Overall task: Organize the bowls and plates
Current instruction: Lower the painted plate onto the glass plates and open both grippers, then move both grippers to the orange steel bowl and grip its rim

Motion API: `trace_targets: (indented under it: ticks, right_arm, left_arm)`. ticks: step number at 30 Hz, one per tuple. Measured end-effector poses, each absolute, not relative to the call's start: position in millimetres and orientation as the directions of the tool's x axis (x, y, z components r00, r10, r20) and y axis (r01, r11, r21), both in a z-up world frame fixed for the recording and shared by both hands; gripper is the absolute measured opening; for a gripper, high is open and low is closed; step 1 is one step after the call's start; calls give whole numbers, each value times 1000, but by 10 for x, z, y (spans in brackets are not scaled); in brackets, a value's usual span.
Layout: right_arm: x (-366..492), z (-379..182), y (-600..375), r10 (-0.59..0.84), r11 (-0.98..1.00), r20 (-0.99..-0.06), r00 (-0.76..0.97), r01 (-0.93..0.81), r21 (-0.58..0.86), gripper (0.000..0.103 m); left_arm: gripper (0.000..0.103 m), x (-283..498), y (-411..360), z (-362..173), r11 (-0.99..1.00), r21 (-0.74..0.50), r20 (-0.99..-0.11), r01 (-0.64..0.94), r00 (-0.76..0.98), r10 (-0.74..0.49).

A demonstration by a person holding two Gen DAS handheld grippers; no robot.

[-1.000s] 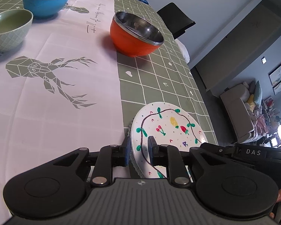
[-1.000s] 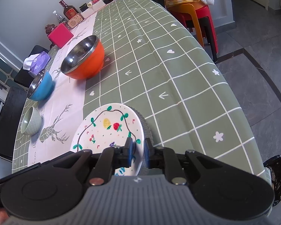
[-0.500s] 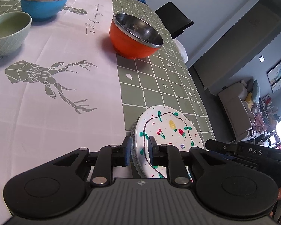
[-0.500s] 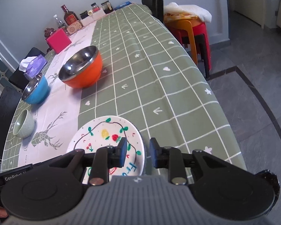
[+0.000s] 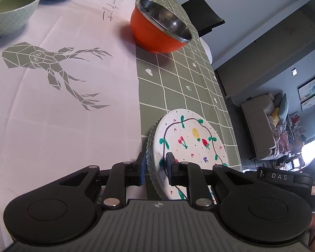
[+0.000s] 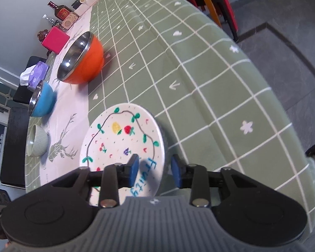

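**Painted plate stacked, right tongs off, left still to let go**

Step in hand, by my read: plate-on-plate placement near the table edge. The painted plate (image 5: pixel 189 145) w/ fruit drawings sits on top of a ribbed glass plate (image 5: pixel 150 147), whose rim shows along its left side in the left wrist view. Both lie on the green checked part of the tablecloth (image 6: pixel 199 84), close to the table's near edge.

Left tongs (image 5: pixel 155 166): clamped on the near rim of the stack, one pad under/outside the glass rim, the other on the painted face. Looks like both plates are pinched together, tho I can't tell if the glass one is truly gripped or just beside the pad.

Right tongs (image 6: pixel 155 169): apart, w/ the painted plate's right rim in the gap but neither pad pressing on it. So that side looks released.

Rest of the task's things: orange bowl (image 5: pixel 160 31) farther up the table, blue bowl (image 6: pixel 42 100) and pale green bowl (image 5: pixel 12 12) beyond on the white runner, all well apart from each other and from the plates.

Next move, prob.: left tongs need to let go too, w/out dragging the stack toward the edge. Then bowls want nesting, likely smaller into larger. Risk: plates sit near the drop-off, so any sideways pull on release could shift them.
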State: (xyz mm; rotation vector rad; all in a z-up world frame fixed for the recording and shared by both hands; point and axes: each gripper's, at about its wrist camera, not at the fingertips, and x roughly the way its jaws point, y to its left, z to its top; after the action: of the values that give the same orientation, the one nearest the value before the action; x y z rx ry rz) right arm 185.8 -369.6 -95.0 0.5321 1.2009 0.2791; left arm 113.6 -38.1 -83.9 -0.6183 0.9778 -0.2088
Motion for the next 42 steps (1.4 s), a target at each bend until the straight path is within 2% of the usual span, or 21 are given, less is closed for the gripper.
trace_targets:
  ticks: [12, 13, 15, 18, 24, 30, 42]
  right_arm:
    - [1857, -896, -3674, 434, 870, -816, 381, 57, 489, 28]
    - [1847, -860, -3677, 415, 880, -817, 400, 52, 472, 29]
    - [1829, -769, -3673, 374, 900, -811, 450, 35, 434, 40]
    - [1820, -663, -3625, 343, 918, -794, 502, 1, 397, 42]
    - [1875, -569, -3278, 390, 914, -768, 507, -114, 389, 42]
    - [2035, -431, -2813, 392, 920, -732, 558, -241, 309, 39]
    - [2848, -281, -2305, 409, 911, -710, 573, -222, 347, 39]
  left_arm:
    - [21, 1103, -406, -833, 814, -572, -697, -97, 581, -421]
    - [21, 1085, -401, -807, 825, -558, -696, -93, 594, -404]
    - [21, 1063, -391, -728, 854, -515, -697, -79, 618, -363]
    - [27, 1070, -346, -591, 885, -463, -688, -48, 649, -324]
    - [27, 1204, -218, -356, 925, -379, -685, -10, 675, -273]
    - [27, 1441, -161, -166, 965, -257, -662, 44, 720, -209]
    - [27, 2278, -8, 42, 993, -101, -677, 67, 727, -118]
